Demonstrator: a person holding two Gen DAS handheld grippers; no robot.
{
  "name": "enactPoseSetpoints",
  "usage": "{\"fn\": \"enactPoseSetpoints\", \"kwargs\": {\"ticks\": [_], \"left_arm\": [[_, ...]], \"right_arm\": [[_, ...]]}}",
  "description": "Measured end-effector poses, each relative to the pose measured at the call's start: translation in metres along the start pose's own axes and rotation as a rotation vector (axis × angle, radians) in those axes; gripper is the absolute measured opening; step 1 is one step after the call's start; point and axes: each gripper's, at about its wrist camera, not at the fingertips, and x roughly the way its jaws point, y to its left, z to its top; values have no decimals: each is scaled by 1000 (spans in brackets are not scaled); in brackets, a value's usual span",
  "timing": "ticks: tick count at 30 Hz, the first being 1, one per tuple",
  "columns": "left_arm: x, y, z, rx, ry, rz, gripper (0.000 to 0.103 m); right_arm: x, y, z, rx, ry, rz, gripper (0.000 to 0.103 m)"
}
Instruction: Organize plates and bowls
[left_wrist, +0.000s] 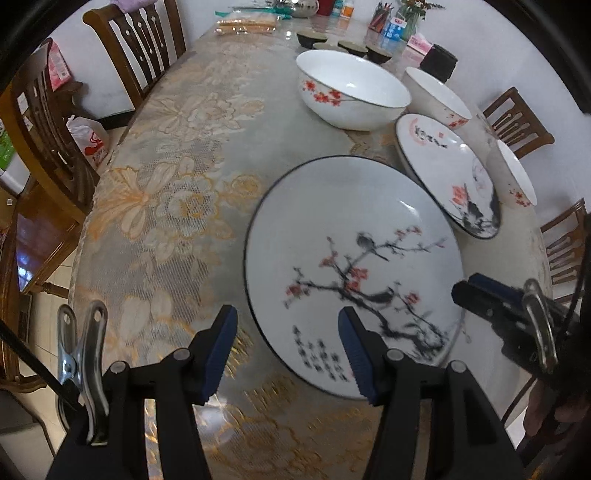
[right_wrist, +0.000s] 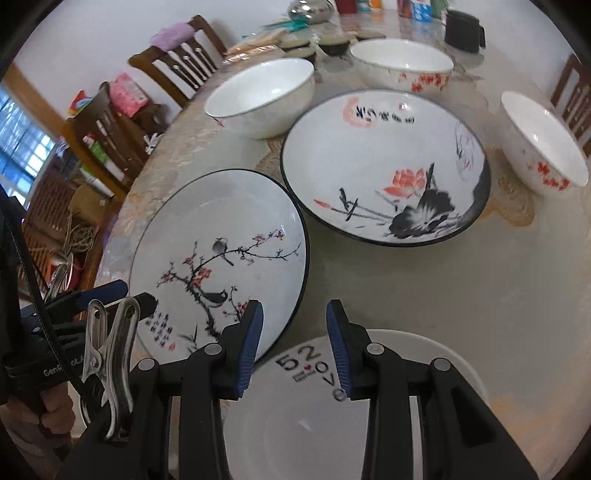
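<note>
A long dining surface (left_wrist: 192, 192) under a gold floral lace cloth fills a white-walled room, dark wooden chairs (left_wrist: 140, 40) ranged along both sides. The plum-blossom plate (right_wrist: 221, 262) lies flat near the front edge. Beyond it to the right sits the lotus plate (right_wrist: 384, 166), rims nearly touching; a plain white plate (right_wrist: 436, 354) printed "520" lies in front of it. Behind it stand a large blossom-painted bowl (left_wrist: 351, 90) and two smaller bowls; small dark bowls (left_wrist: 312, 38), a black cup (left_wrist: 439, 62) and cartons crowd the far end. The left gripper (left_wrist: 288, 354) hangs over the plum-blossom plate's near rim, fingers parted and gripping nothing. The right gripper (right_wrist: 295, 347) hovers over the white plate, fingers apart, empty.
</note>
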Motion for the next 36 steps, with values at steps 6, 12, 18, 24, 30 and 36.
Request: {"fn": "enactPoseSetpoints", "kwargs": {"ticks": [6, 12, 18, 24, 30, 36], "left_arm": [[14, 11, 16, -3, 26, -40, 60], [23, 13, 25, 15, 33, -68, 60], [31, 8, 28, 31, 34, -66, 60], [32, -1, 27, 53, 23, -39, 57], [28, 16, 26, 17, 22, -43, 49], [17, 34, 15, -35, 25, -37, 48]], "right_arm": [[17, 6, 6, 23, 27, -6, 37], [28, 9, 9, 27, 29, -18, 37], [27, 11, 8, 33, 5, -37, 37], [31, 21, 11, 14, 12, -30, 37], [30, 17, 12, 76, -7, -4, 23], [26, 28, 7, 94, -20, 66, 20]]}}
